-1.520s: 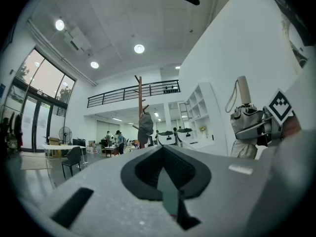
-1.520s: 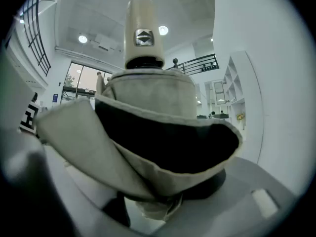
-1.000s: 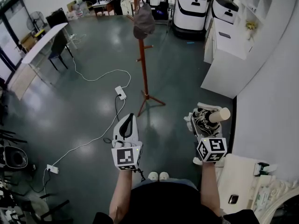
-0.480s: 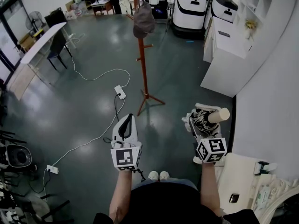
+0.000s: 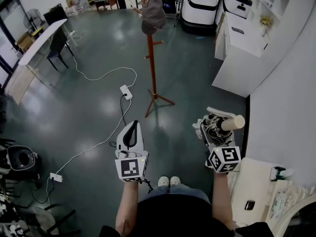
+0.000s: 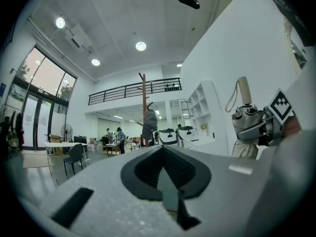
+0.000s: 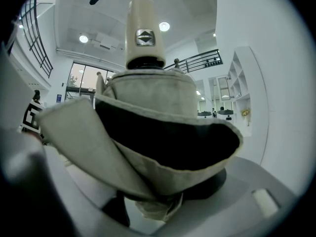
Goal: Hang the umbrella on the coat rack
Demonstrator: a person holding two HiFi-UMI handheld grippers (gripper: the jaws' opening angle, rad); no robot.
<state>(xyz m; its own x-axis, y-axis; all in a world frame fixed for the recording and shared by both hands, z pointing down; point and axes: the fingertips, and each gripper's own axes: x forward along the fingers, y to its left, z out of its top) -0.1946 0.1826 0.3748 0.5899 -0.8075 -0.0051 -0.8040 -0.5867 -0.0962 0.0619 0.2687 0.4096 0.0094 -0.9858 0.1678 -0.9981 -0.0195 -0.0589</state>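
A folded beige umbrella (image 5: 218, 126) with a cream handle (image 5: 233, 122) sits clamped in my right gripper (image 5: 213, 131), held above the floor at the right. In the right gripper view the umbrella (image 7: 153, 127) fills the picture, handle end up. My left gripper (image 5: 129, 135) is shut with nothing in it, level with the right one. The red-brown wooden coat rack (image 5: 151, 48) stands ahead on the grey floor, a grey cap (image 5: 153, 15) hanging on an upper peg. In the left gripper view the coat rack (image 6: 144, 107) is far off and the umbrella (image 6: 247, 120) shows at right.
A white power strip (image 5: 125, 91) and cable trail across the floor left of the rack's feet. A white counter (image 5: 242, 53) and wall run along the right. A long table (image 5: 39, 43) and chair stand at far left. White machines (image 5: 200, 6) stand behind the rack.
The view has shifted forward a little toward the coat rack. Both grippers keep their pose, and the umbrella stays clamped in the right one.
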